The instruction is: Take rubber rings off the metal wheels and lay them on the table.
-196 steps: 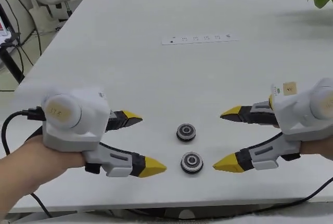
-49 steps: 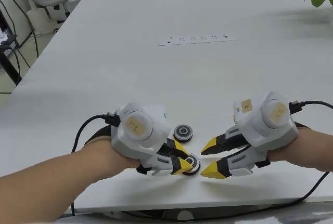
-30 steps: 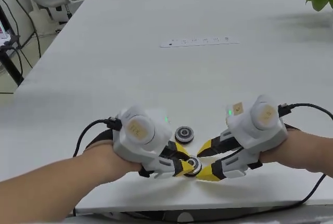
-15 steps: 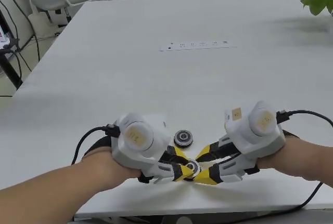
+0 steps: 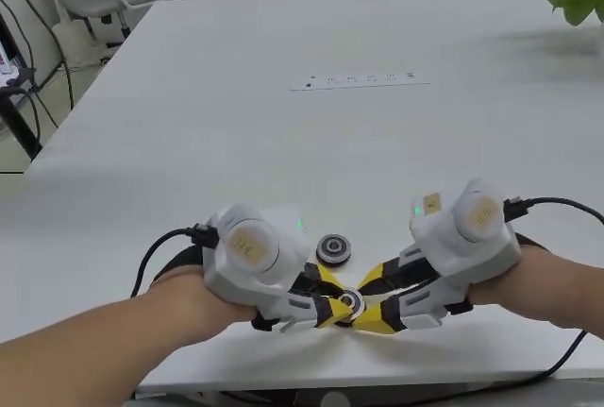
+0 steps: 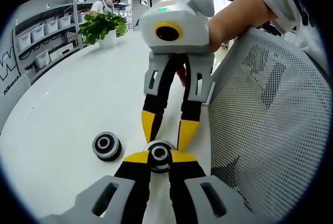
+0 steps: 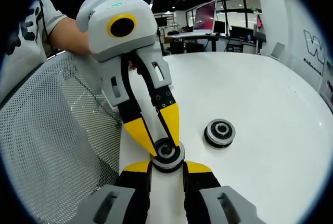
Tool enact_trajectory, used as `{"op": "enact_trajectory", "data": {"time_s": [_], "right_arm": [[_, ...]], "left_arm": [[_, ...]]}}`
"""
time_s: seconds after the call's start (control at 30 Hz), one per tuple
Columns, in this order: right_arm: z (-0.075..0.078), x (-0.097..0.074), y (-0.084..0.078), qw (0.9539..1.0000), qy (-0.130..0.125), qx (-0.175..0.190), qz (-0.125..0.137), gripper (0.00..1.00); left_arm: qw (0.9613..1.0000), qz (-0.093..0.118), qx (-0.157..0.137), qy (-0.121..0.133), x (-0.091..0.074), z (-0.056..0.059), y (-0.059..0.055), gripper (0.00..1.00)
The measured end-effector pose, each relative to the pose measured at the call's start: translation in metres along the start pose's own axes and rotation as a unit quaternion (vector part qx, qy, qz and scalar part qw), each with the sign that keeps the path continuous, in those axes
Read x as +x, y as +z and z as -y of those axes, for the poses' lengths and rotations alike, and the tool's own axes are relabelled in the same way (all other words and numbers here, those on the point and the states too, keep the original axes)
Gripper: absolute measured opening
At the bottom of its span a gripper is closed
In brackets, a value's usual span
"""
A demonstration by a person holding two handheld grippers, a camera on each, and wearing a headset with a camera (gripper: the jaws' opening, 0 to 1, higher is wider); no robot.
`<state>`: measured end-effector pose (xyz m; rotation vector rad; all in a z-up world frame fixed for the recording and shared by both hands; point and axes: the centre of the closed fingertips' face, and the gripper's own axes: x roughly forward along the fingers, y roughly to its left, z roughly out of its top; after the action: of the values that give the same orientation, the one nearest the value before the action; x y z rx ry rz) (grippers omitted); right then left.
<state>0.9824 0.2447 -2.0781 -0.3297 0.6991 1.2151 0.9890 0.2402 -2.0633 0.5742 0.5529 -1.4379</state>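
Pinching from opposite sides, the left gripper (image 6: 158,157) and right gripper (image 7: 167,166) both have their jaws closed on the near metal wheel (image 5: 349,303), which sits between all four yellow tips on the table (image 5: 283,143). A second wheel (image 5: 332,248) lies just beyond them. The rubber ring (image 6: 171,150) is likely light, stretchy and grippy: clamp the stiff wheel and peel at the ring's outer edge.

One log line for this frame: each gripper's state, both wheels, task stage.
left gripper: shut on near wheel | right gripper: shut on near wheel, opposite side | far wheel: free on table | stage: not yet stripped
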Motion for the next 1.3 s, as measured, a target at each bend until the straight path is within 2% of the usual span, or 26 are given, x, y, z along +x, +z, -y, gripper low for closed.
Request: {"op": "enact_trajectory", "data": {"time_s": [0.47,0.57,0.63,0.77,1.03,1.3], "right_arm": [[-0.0008,-0.0042,-0.0037,1.0,0.005,-0.004,0.001,0.15],[0.001,-0.0059,-0.0083,0.9999,0.002,-0.01,-0.009,0.08],[-0.0004,-0.0059,-0.0082,1.0,0.005,0.003,-0.005,0.07],[0.0001,-0.0054,-0.0083,0.9999,0.004,-0.004,-0.009,0.07],[0.0016,-0.0067,-0.01,0.9997,0.004,0.023,-0.005,0.01],[0.0015,-0.0063,-0.0093,0.9997,0.005,0.024,-0.002,0.01]], "left_arm": [[1.0,0.001,0.0,0.0,0.0003,-0.0003,-0.0003,0.07],[1.0,0.001,0.0,0.0,0.0003,-0.0003,-0.0003,0.07],[1.0,0.001,0.0,0.0,0.0004,-0.0004,-0.0002,0.07],[1.0,0.001,-0.001,0.0,0.0004,-0.0005,-0.0001,0.07],[1.0,0.001,-0.001,0.001,0.0003,-0.0003,0.0,0.07],[1.0,0.001,-0.001,0.002,0.0001,-0.0003,0.0,0.07]]}}
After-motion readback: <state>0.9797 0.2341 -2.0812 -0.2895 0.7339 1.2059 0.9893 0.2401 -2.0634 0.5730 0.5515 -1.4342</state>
